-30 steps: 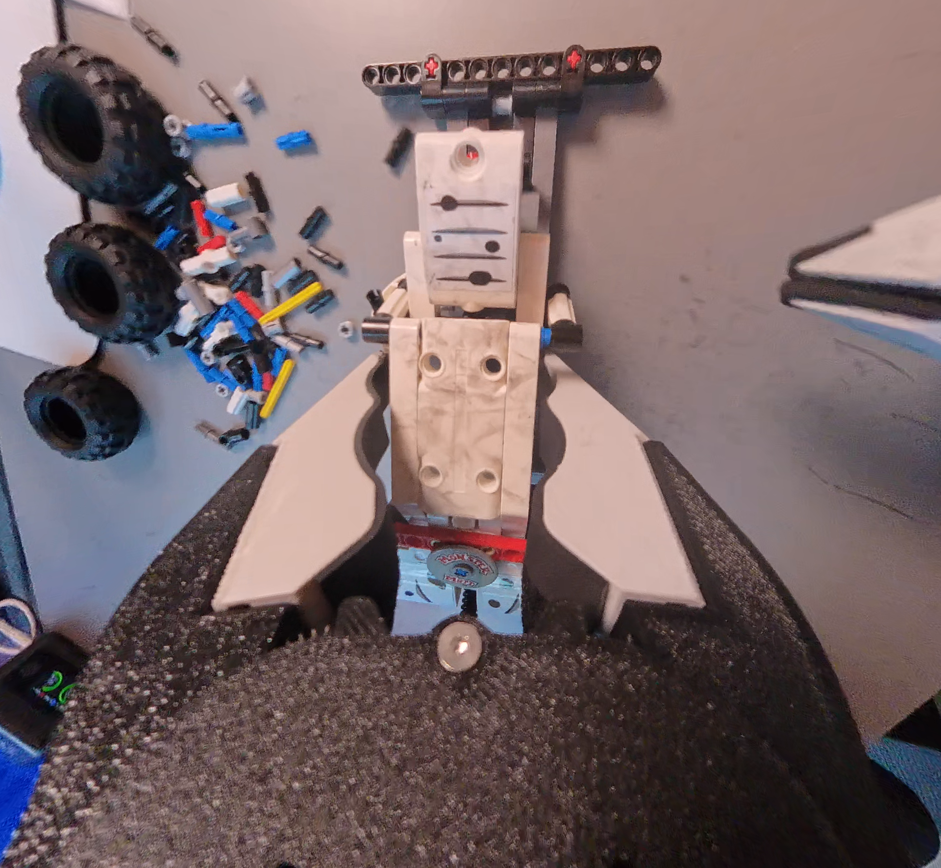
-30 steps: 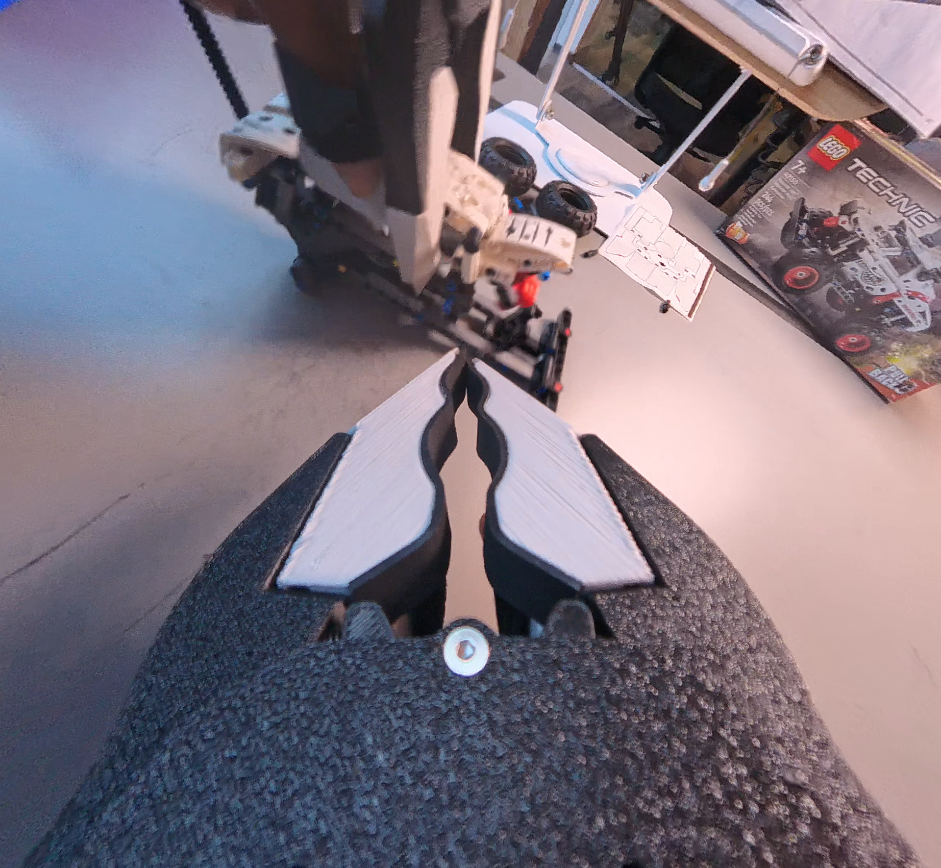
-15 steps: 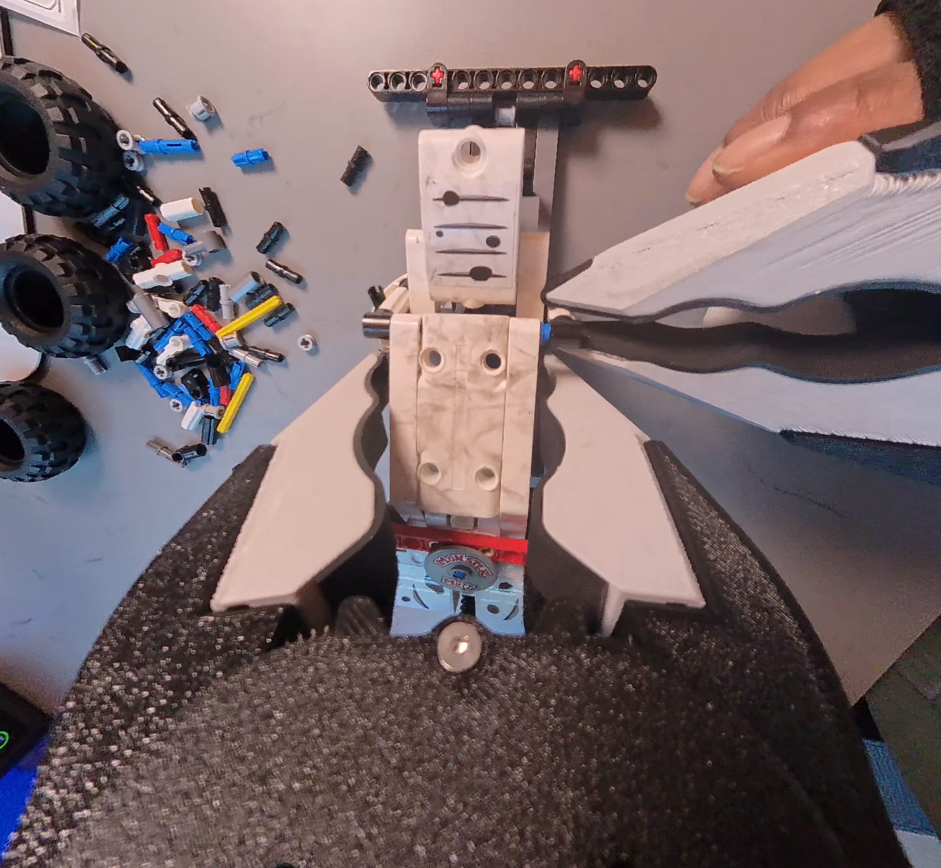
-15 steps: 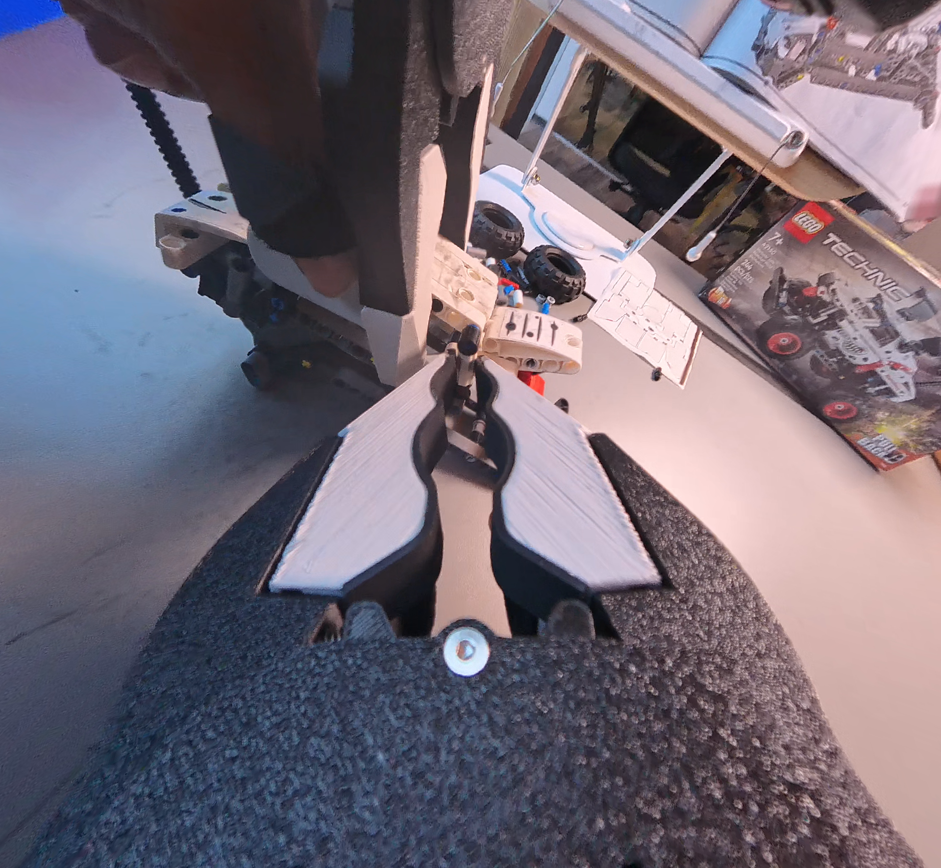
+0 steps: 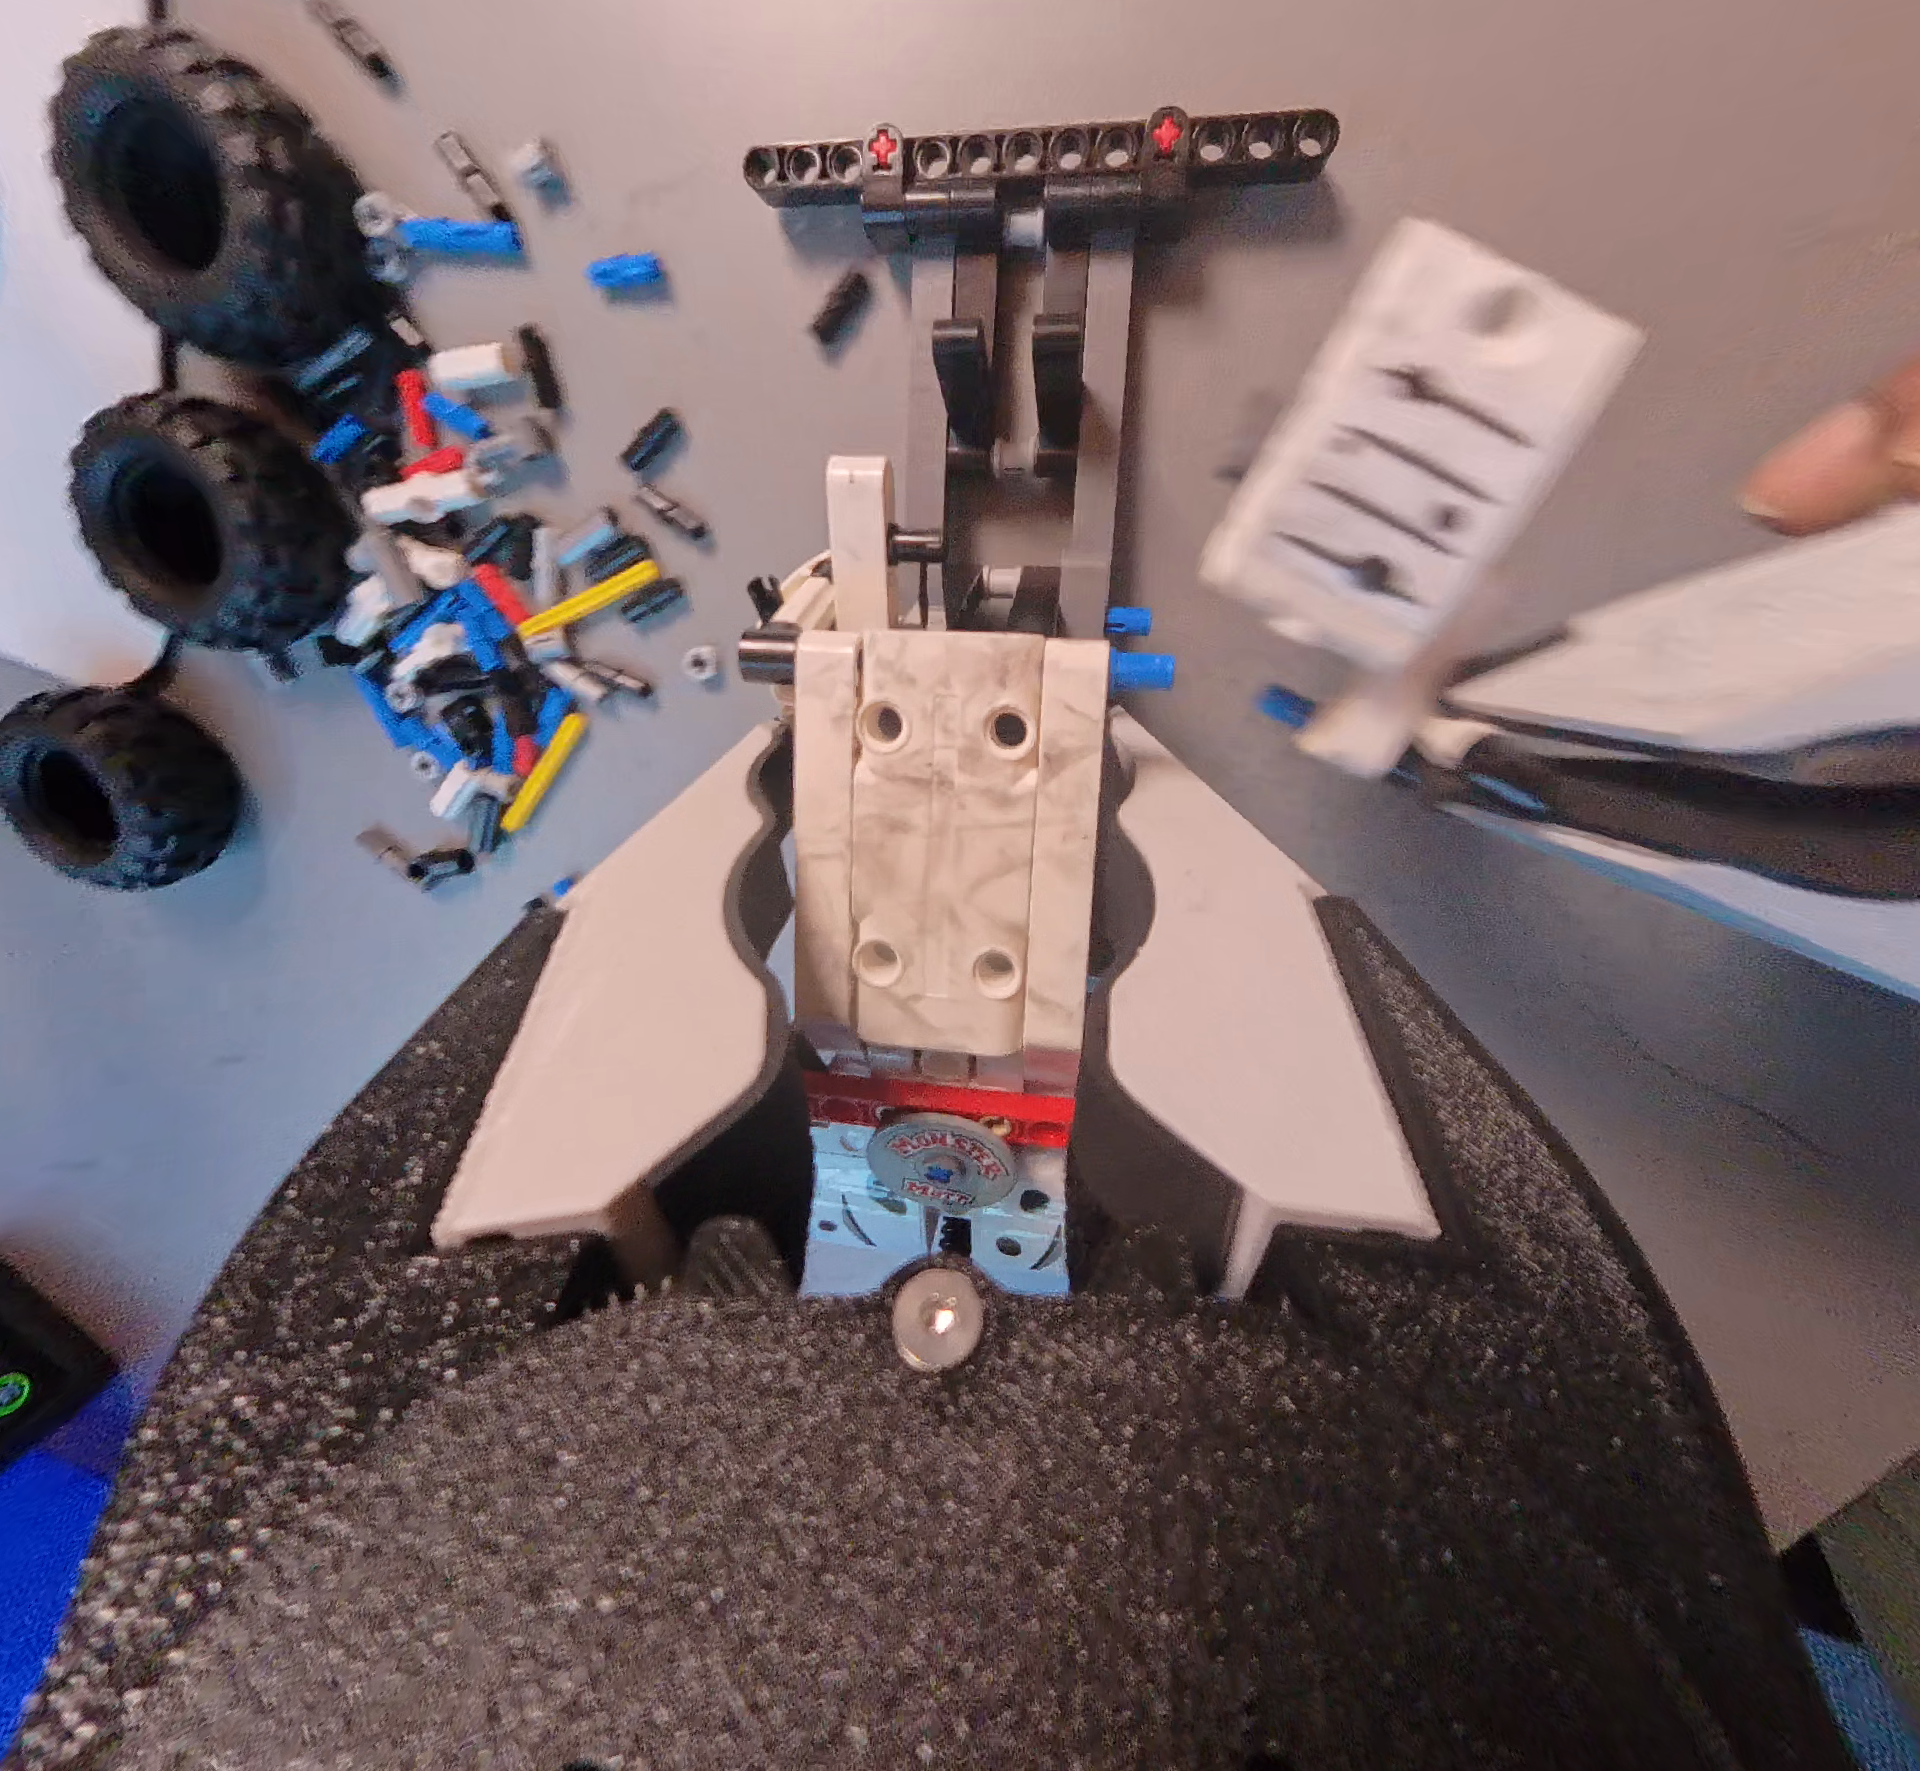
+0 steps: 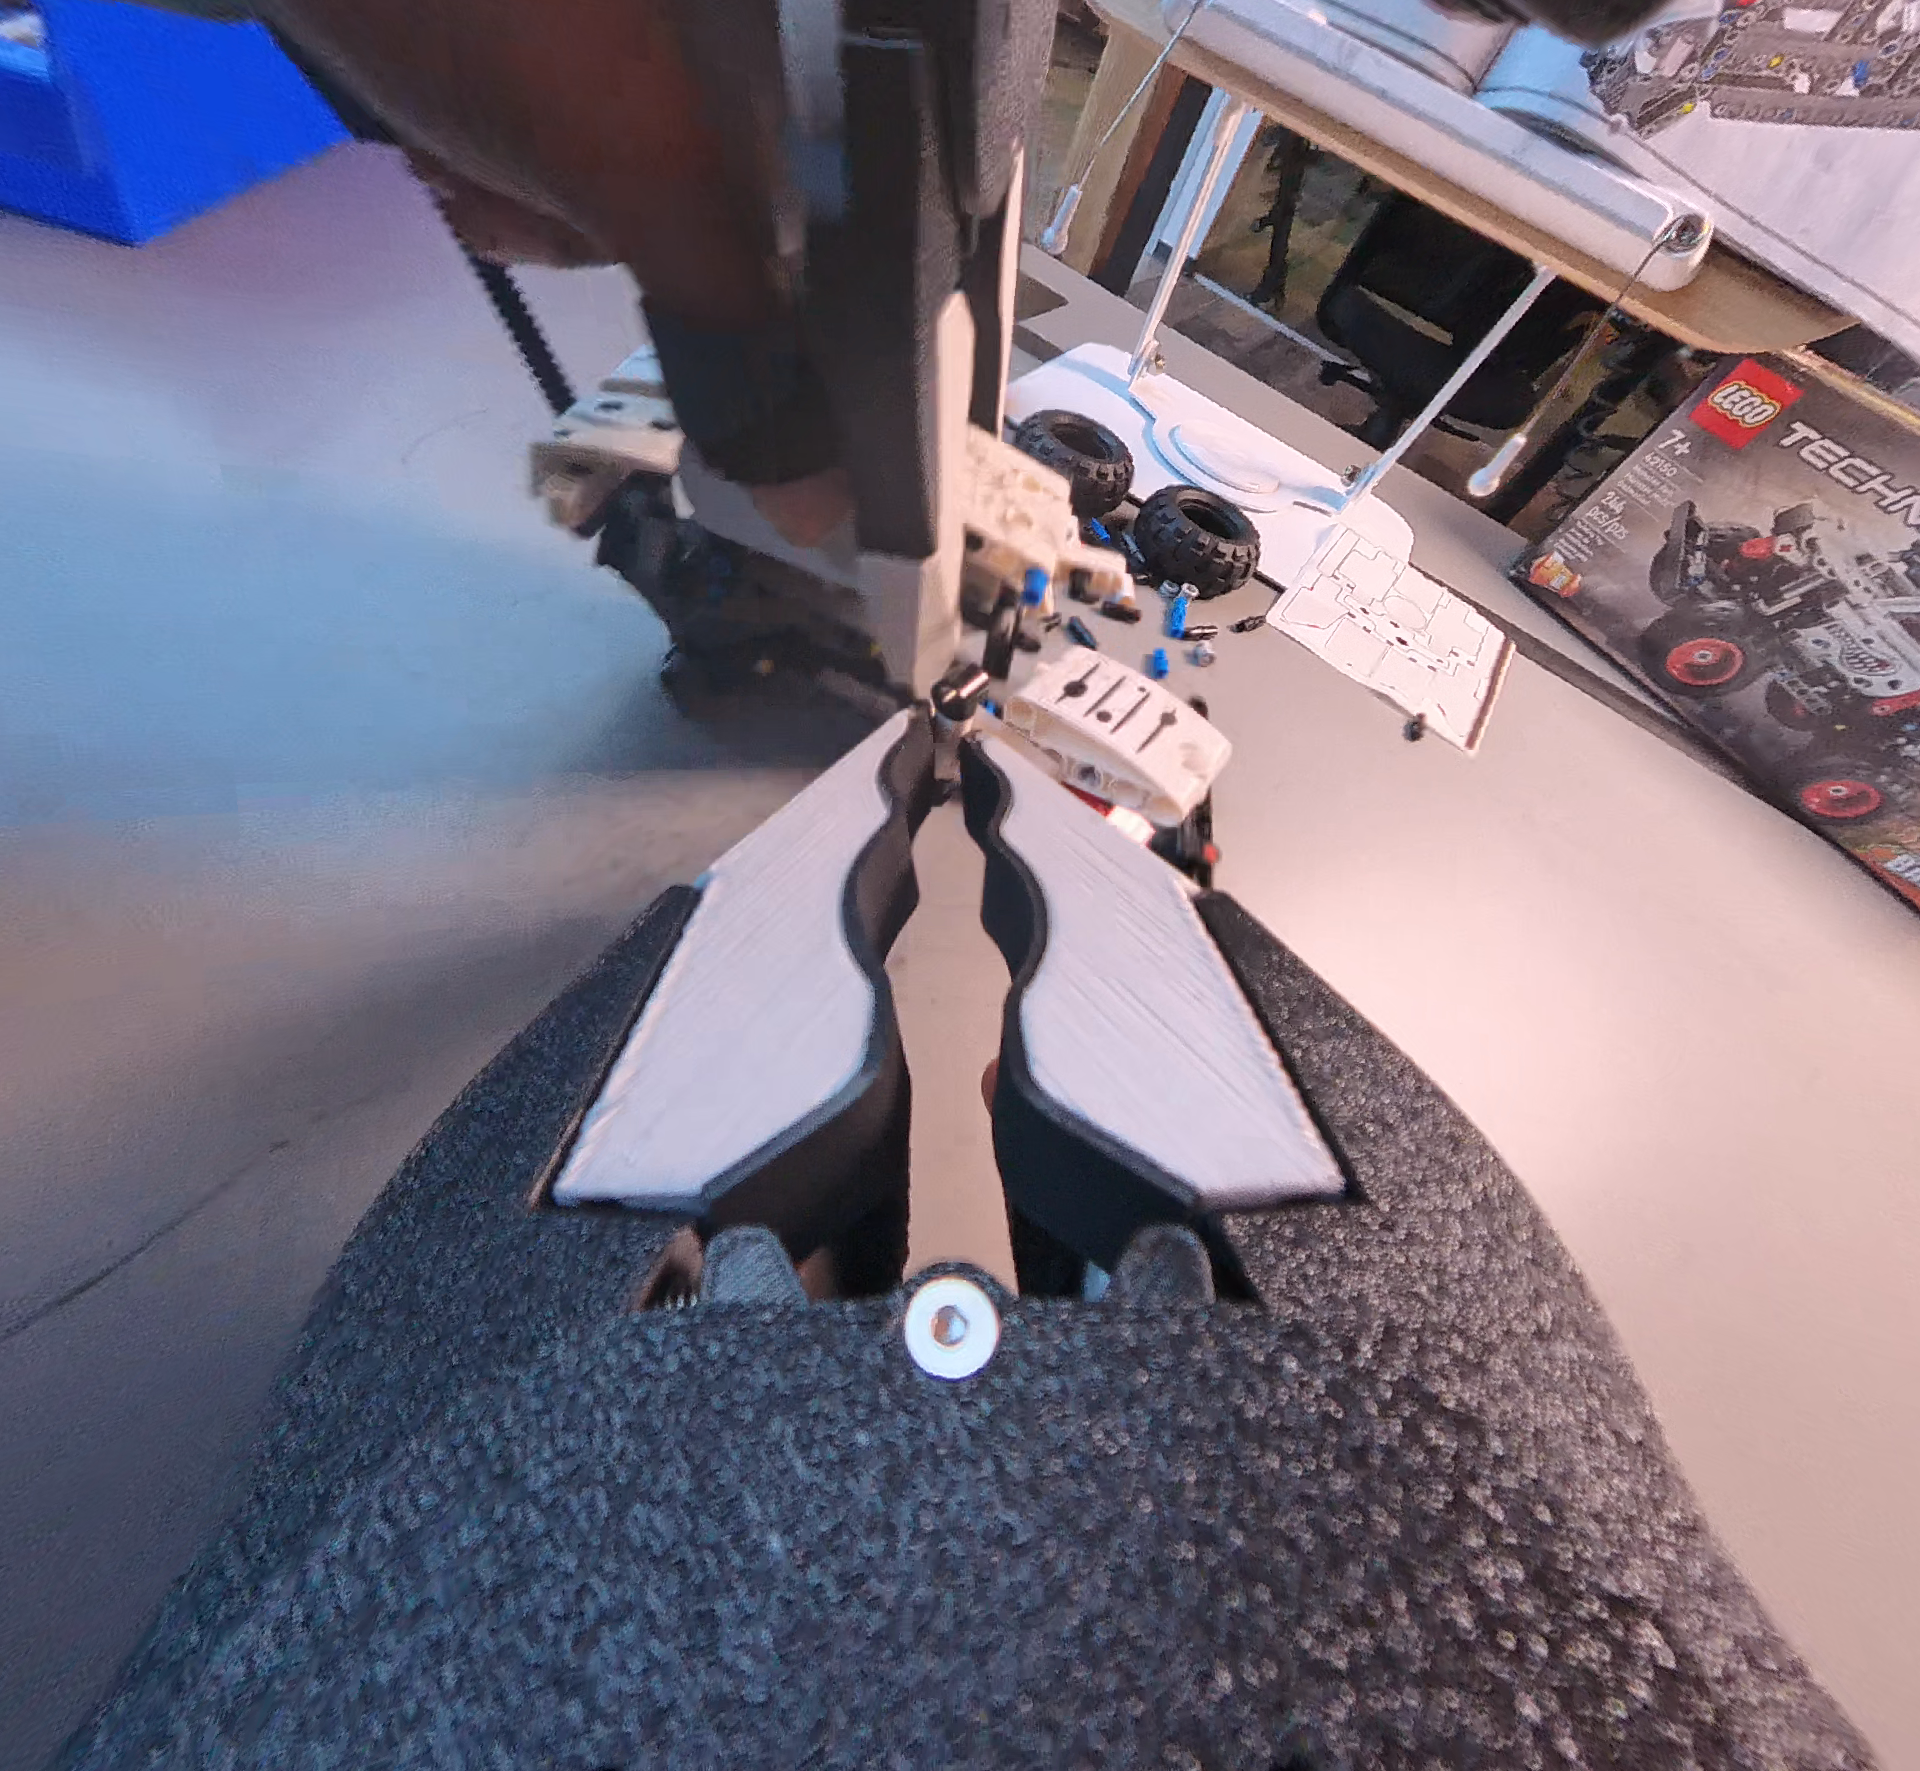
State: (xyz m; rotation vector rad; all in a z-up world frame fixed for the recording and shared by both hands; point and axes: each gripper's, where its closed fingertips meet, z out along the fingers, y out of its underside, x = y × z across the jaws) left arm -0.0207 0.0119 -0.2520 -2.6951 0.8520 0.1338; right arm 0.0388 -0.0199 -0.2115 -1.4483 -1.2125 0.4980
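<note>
We see the left hand-held gripper (image 5: 940,848) clamping a white brick-built truck chassis (image 5: 951,848) above the grey worktop (image 5: 1455,38).
Our right hand-held gripper (image 6: 940,750) pinches a detached white slotted panel (image 6: 1117,734); three black tyres (image 5: 203,189) and scattered loose pins (image 5: 488,620) lie left.

model body (image 5: 951,838): white, grey marbled veining
loose panel (image 5: 1418,443): white, black slot marks
cross beam (image 5: 1039,154): black, two red cross pins
tyres (image 5: 208,516): black, knobbly tread
small parts pile (image 5: 488,620): blue, red, yellow, white, black
tabletop (image 5: 1455,38): plain grey
left gripper (image 5: 948,786): pale grey fingers, speckled black housing
box (image 6: 1766,568): dark, red accents
</note>
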